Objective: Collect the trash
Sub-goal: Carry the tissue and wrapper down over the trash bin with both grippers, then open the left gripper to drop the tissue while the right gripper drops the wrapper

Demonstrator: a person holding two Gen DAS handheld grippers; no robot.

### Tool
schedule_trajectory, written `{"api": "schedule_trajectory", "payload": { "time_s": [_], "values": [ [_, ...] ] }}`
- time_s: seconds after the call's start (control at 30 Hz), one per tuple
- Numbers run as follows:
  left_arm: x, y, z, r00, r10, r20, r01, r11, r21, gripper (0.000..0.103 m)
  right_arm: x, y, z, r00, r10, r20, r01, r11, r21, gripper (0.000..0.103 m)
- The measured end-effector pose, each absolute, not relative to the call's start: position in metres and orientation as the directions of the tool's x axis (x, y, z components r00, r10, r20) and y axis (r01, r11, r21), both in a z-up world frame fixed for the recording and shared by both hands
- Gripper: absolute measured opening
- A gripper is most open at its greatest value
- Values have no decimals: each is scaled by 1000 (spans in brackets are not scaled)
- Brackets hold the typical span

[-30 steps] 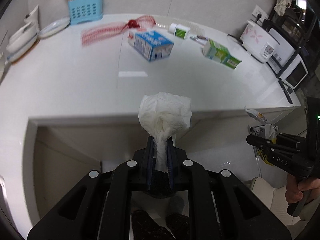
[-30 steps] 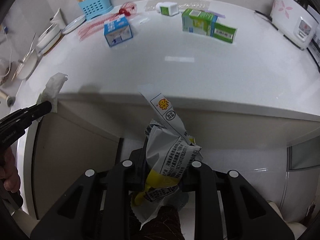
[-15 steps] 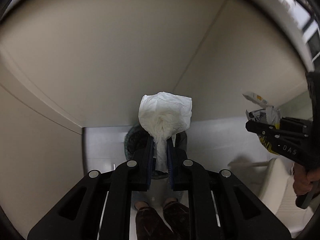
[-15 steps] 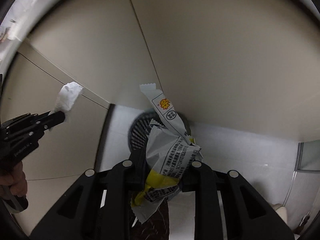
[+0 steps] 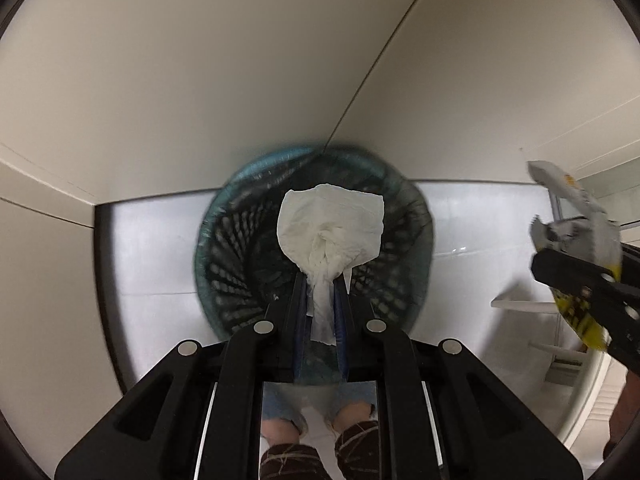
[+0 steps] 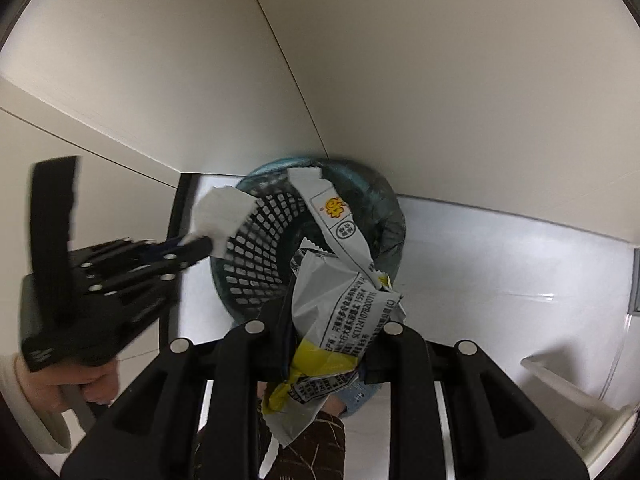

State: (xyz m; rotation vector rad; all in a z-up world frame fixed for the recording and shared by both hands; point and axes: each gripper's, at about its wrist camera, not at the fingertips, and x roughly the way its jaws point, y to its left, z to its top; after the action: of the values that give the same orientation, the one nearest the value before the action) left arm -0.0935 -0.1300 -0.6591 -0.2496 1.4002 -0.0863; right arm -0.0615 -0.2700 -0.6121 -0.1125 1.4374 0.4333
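My left gripper [image 5: 323, 280] is shut on a crumpled white tissue [image 5: 330, 228] and holds it right above the open mouth of a dark mesh trash bin [image 5: 240, 248] with a teal rim. My right gripper [image 6: 332, 312] is shut on a grey and yellow snack wrapper [image 6: 340, 304] and holds it over the near edge of the same bin [image 6: 260, 248]. In the right wrist view the left gripper [image 6: 196, 246] with the tissue [image 6: 222, 216] comes in from the left. In the left wrist view the right gripper [image 5: 568, 264] with the wrapper [image 5: 576, 220] is at the right.
The bin stands on a pale tiled floor [image 5: 460, 232] against beige cabinet doors [image 5: 200, 80]. A white plastic stool or rack [image 5: 560, 344] stands at the right. The person's legs and shoes [image 5: 320, 452] are below the grippers.
Both grippers have dropped from counter height and tilted down toward the floor. The bin has grown large in both views, and the tissue and wrapper now hang over its mouth.
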Motion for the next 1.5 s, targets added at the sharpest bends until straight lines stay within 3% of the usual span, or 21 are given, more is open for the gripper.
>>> {"api": "schedule_trajectory", "payload": {
  "time_s": [0.37, 0.47, 0.53, 0.67, 0.83, 1.0, 1.5],
  "values": [
    [-84, -165, -735, 93, -232, -968, -27, 971, -236, 13, -64, -287, -654, 28, 189, -982, -298, 939, 172, 21],
    [-87, -168, -733, 108, -221, -969, -27, 974, -225, 21, -63, -285, -653, 28, 182, -983, -310, 936, 164, 21],
    [-90, -166, -732, 115, -227, -967, -32, 972, -232, 38, -62, -286, -652, 32, 182, -983, -313, 935, 163, 21],
    [-93, -160, -722, 141, -220, -965, -47, 972, -229, 49, -67, -289, -649, 42, 190, -981, -321, 932, 167, 21],
    [-100, -144, -698, 192, -194, -962, -72, 975, -211, 81, -70, -282, -647, 54, 206, -977, -339, 924, 176, 21],
    [-109, -124, -680, 225, -168, -960, -103, 975, -195, 95, -75, -272, -642, 72, 237, -969, -353, 914, 197, 21],
    [-127, -63, -668, 202, -61, -977, -211, 972, -104, 97, -66, -215, -710, 48, 227, -973, -397, 898, 190, 21]
  ]
}}
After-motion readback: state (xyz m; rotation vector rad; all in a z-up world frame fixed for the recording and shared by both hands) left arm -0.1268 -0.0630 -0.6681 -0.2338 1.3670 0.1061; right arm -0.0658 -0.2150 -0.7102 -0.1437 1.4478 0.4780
